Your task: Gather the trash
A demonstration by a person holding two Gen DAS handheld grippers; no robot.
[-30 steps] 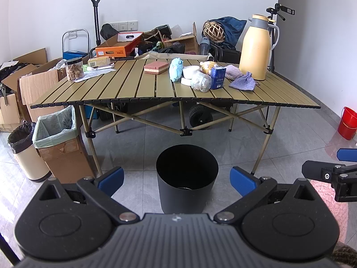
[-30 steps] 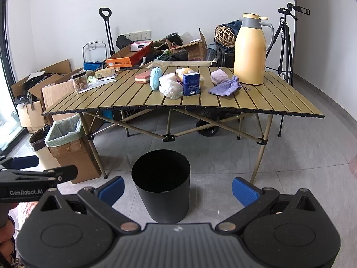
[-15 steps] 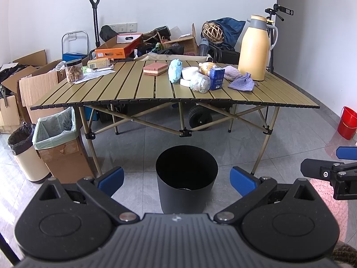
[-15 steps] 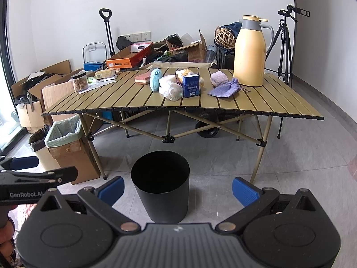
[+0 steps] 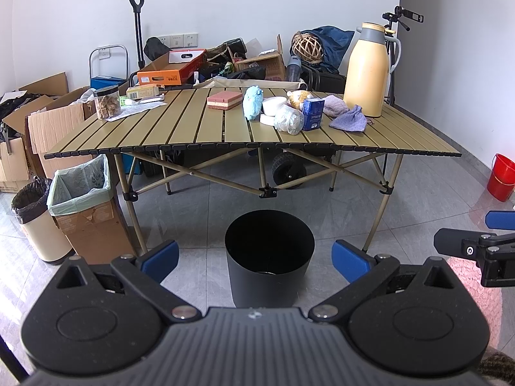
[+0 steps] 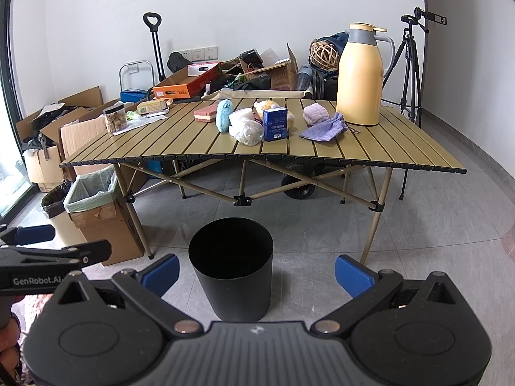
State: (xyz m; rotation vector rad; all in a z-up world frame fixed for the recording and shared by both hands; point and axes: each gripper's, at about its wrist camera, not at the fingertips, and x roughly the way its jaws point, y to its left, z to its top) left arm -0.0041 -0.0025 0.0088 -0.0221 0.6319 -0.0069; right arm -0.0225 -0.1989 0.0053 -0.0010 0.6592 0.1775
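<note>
Left wrist view: the left hand-held gripper [image 5: 254, 255] is hovering low over the grey tiled floor [image 5: 418, 199], pointing level at the counter [image 5: 193, 128], its blue-padded fingers [image 5: 160, 255] standing wide apart and holding nothing. The black cylindrical bin [image 5: 269, 257], smooth-walled and open-topped, is sitting on the floor just ahead between the fingers, in front of the counter's near edge. The right hand-held gripper [image 5: 476, 234] is showing at the right edge, beside and apart from the left one. Open floor is lying to the right toward a red bucket [image 5: 501, 177]; to the left a cardboard box lined with a pale green bag [image 5: 87, 199] is crowding the counter leg. Right wrist view: the right hand-held gripper [image 6: 256, 271] is also sitting low and level, fingers spread wide, empty. The bin [image 6: 231, 270] is standing slightly left of centre. On the slatted tan counter [image 6: 386, 148] a crumpled clear plastic wad [image 6: 249, 133] is lying just beside a blue carton [image 6: 275, 124], with a blue plush toy [image 6: 223, 115], a purple cloth [image 6: 325, 130] and a tall yellow thermos jug [image 6: 360, 75] nearby. The left hand-held gripper [image 6: 42, 247] is entering at the left edge, with fingertips of the holding hand [image 6: 8, 347] below it.
</note>
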